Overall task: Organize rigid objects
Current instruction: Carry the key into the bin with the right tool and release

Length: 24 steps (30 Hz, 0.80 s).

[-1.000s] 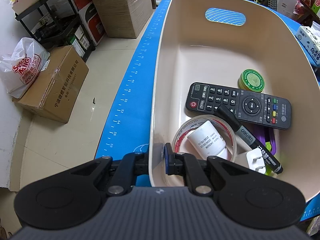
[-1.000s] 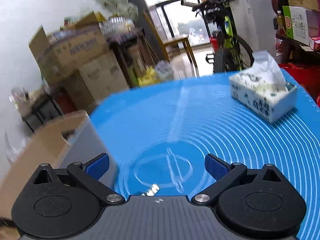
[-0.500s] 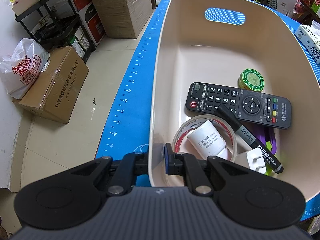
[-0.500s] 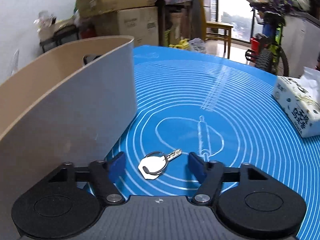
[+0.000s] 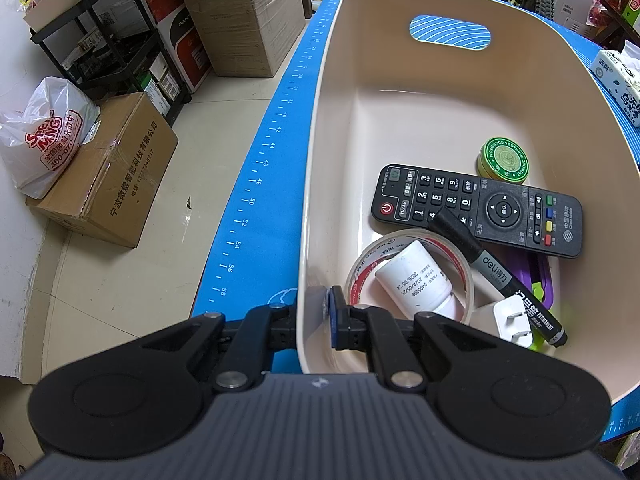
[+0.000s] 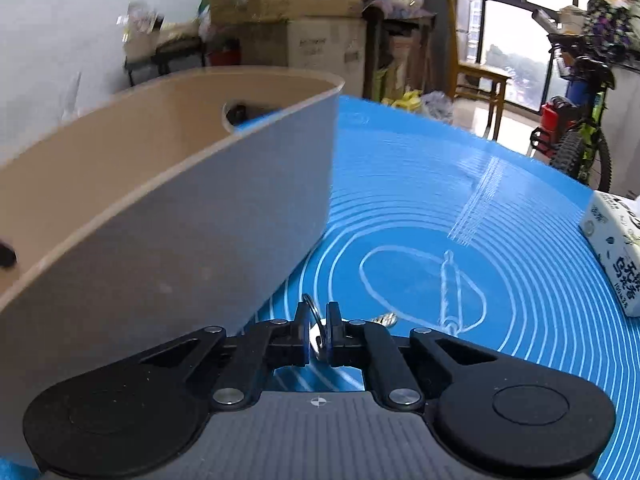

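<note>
left gripper (image 5: 314,316) clamped on near wall of beige bin (image 5: 316,168), one finger outside, one inside. bin stands on blue mat (image 5: 256,208). inside bin: black remote (image 5: 476,210), green tin (image 5: 503,159) beside it, marker (image 5: 498,274) lying across remote, tape roll (image 5: 410,276) with white bottle (image 5: 414,280) in its hole, white plug (image 5: 510,320). right gripper (image 6: 317,334) closed on key ring (image 6: 314,320), low over mat just beside bin outer wall; key blade (image 6: 384,319) sticks out to right. tissue box (image 6: 616,256) well apart on mat.
</note>
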### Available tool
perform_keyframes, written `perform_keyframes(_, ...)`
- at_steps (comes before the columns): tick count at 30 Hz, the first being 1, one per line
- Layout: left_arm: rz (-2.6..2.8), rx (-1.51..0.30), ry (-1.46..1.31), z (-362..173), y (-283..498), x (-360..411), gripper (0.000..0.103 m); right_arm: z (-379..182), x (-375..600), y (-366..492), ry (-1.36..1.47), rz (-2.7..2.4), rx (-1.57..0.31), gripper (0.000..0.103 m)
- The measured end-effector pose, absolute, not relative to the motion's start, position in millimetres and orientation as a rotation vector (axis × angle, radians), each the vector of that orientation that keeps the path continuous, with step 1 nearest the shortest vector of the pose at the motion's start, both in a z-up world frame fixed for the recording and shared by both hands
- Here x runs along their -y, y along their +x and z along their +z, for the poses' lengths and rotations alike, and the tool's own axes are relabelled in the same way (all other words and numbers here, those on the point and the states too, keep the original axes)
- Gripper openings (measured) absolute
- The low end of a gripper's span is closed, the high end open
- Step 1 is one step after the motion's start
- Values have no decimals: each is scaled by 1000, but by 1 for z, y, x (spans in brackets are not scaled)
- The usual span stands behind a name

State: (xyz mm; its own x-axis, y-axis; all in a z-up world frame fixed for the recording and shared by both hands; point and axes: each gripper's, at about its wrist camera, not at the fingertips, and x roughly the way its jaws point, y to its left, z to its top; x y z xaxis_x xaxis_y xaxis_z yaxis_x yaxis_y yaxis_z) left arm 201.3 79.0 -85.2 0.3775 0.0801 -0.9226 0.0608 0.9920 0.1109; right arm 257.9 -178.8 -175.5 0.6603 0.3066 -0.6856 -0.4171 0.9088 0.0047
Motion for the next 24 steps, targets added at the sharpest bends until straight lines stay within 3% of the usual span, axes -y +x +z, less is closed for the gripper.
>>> perform_keyframes(13,15,-1186,134,-83,202,-79,12,-160,190,269,-33,367,-775,14)
perform_keyframes(24,15,-1184,127,-82,201,-81,11,-89,206,259,73,333,-596,14)
